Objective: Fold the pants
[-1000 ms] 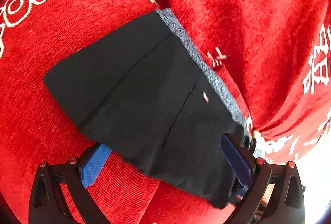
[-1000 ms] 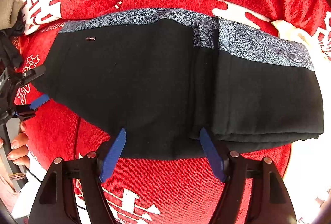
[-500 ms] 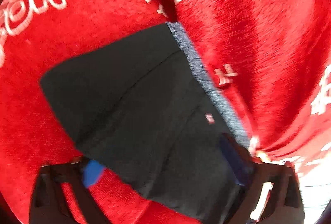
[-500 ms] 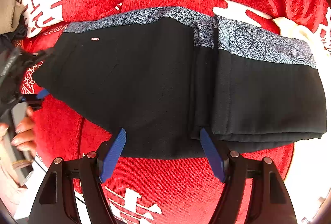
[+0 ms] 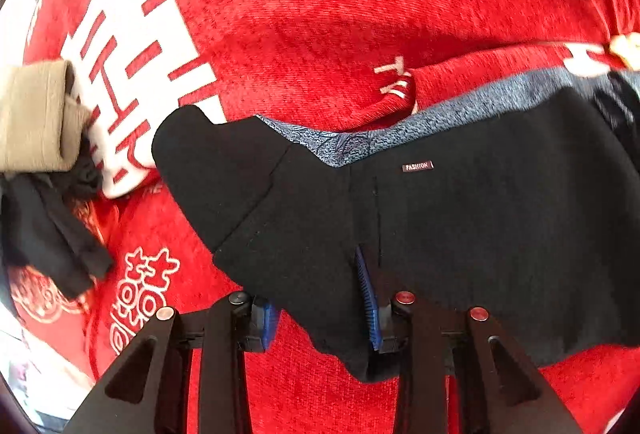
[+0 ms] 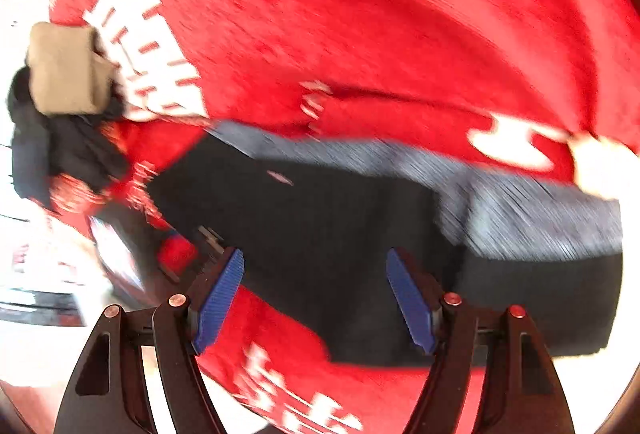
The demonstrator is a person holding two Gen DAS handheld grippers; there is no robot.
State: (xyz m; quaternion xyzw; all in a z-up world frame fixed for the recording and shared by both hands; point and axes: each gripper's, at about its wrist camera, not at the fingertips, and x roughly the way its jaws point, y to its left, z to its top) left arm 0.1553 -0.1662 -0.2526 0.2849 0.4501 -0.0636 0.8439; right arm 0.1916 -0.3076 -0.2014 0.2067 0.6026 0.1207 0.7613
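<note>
The black pants [image 5: 460, 226] with a blue-grey patterned waistband [image 5: 472, 105] lie partly folded on a red cloth with white characters. In the left wrist view my left gripper [image 5: 320, 302] has narrowed its jaws around the pants' lower edge, and the black fabric lies between the blue pads [image 5: 366, 298]. In the blurred right wrist view the pants [image 6: 340, 234] stretch across the middle. My right gripper [image 6: 316, 298] is open and empty, with its pads over the pants' near edge.
A rolled tan garment [image 5: 36, 117] and a dark garment [image 5: 48, 234] lie at the left on the red cloth [image 5: 320, 13]. They also show in the right wrist view, the tan garment [image 6: 68, 69] at the left. A pale surface edge [image 6: 48, 274] is at lower left.
My left gripper has swung round and narrowed its jaws on the pants' edge, lifting that end. The right gripper has moved fast, its view now blurred, and stays open.
</note>
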